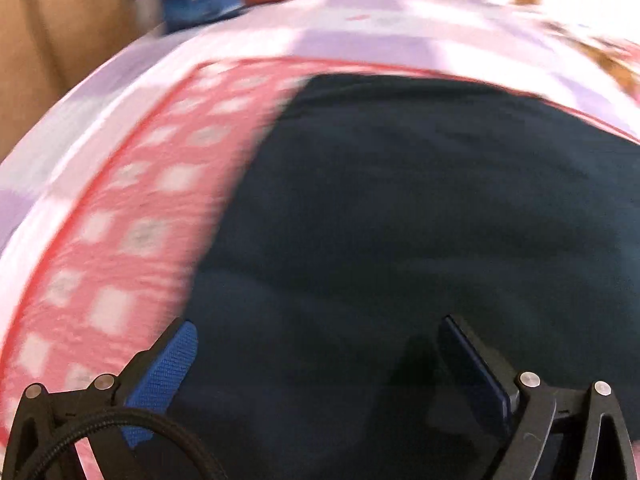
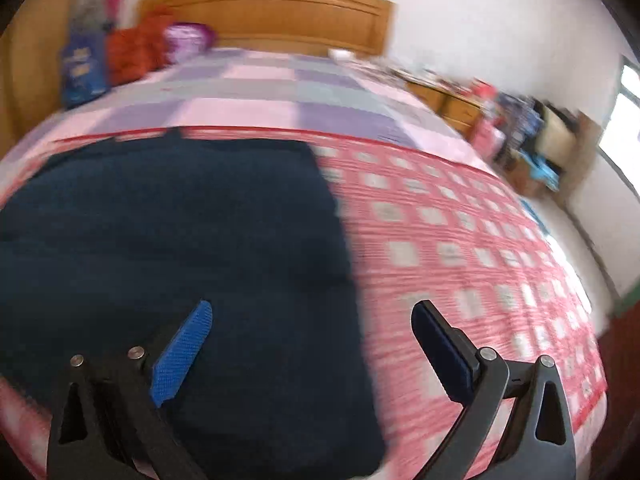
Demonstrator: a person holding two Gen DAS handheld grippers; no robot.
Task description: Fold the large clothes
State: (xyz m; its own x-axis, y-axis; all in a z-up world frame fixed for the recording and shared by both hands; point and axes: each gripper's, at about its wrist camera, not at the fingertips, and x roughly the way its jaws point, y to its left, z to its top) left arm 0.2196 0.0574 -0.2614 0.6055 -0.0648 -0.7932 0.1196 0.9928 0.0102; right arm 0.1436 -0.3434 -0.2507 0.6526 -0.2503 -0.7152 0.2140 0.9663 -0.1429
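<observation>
Only the right view shows the wooden headboard (image 2: 264,8); both grippers' fingers (image 1: 172,364) (image 2: 182,356) spread wide over the dark garment (image 1: 400,220) (image 2: 168,232).

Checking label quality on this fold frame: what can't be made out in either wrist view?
- Dark garment: type and fold state unreadable; motion blur in both views, cut off at the left-wrist frame's right edge.
- Items by the headboard: blue pack, orange bundle blurred, unidentifiable.
- Bedside clutter: blurred, too small.
- Left gripper, right gripper: open; each absent from the other's view.
</observation>
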